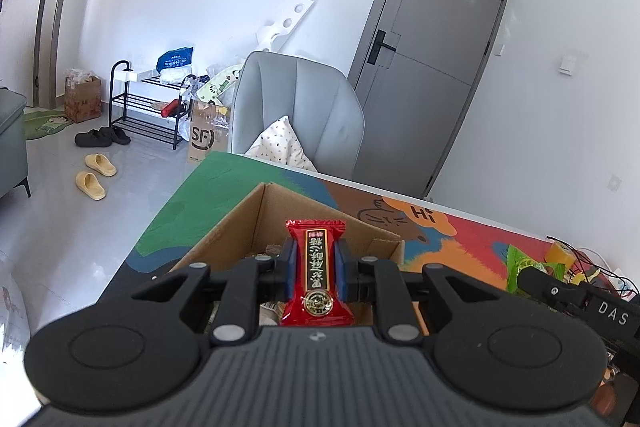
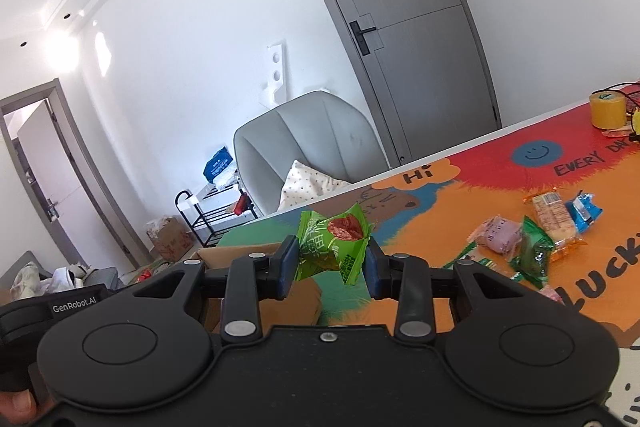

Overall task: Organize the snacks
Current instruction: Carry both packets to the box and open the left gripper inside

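My left gripper (image 1: 315,273) is shut on a red candy packet (image 1: 316,273) with gold lettering, held upright over an open cardboard box (image 1: 240,223) that has a few wrappers in its bottom. My right gripper (image 2: 332,261) is shut on a green snack packet (image 2: 334,245) with a red picture, above the table's colourful mat (image 2: 500,179); the cardboard box (image 2: 240,253) lies just left of and below it. The right gripper, with its green packet (image 1: 520,267), also shows at the right edge of the left wrist view.
Several loose snacks lie on the mat at the right: an orange-wrapped bar (image 2: 554,217), a blue packet (image 2: 584,211), a pink packet (image 2: 496,233), a dark green packet (image 2: 534,255). A yellow tape roll (image 2: 608,109) and cables sit at the far corner. A grey chair (image 1: 296,107) stands behind the table.
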Tool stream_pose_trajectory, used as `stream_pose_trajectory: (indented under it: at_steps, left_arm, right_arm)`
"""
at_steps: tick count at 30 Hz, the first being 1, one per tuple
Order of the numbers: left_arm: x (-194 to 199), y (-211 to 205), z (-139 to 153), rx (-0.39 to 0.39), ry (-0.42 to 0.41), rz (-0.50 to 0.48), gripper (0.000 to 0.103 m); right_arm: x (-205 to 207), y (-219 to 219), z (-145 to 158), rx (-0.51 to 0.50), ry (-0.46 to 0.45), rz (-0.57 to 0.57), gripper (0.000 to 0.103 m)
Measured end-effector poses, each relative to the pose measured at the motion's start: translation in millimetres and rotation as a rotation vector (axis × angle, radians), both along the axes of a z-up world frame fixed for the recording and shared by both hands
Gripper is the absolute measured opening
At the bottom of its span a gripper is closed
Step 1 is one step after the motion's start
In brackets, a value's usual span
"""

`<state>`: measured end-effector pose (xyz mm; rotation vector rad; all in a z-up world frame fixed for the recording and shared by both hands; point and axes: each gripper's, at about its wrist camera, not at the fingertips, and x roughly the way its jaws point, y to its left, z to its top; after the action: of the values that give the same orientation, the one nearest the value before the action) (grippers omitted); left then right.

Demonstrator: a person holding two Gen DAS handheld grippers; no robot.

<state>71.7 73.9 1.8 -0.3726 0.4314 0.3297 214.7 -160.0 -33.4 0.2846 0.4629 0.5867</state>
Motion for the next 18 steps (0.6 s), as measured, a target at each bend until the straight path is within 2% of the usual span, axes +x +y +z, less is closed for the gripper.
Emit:
stream_pose_trajectory:
  at_steps: [9, 11, 18]
  left_arm:
    - [-10.6, 17.7, -3.4, -0.006, 0.061, 0.002, 0.019]
    - [-12.2, 21.4, -6.2, -0.017, 0.08, -0.002, 0.022]
    - [-24.1, 37.1, 4.3, -0.022, 0.046, 0.055, 0.027]
  right_arm:
    - [-11.3, 36.9, 10.8, -0.022, -0.016, 0.065, 0.035]
    - [-16.1, 46.3, 13.0, -0.029, -0.021, 0.086, 0.035]
    - [-27.2, 74.4, 16.0, -0.032, -0.023, 0.161, 0.035]
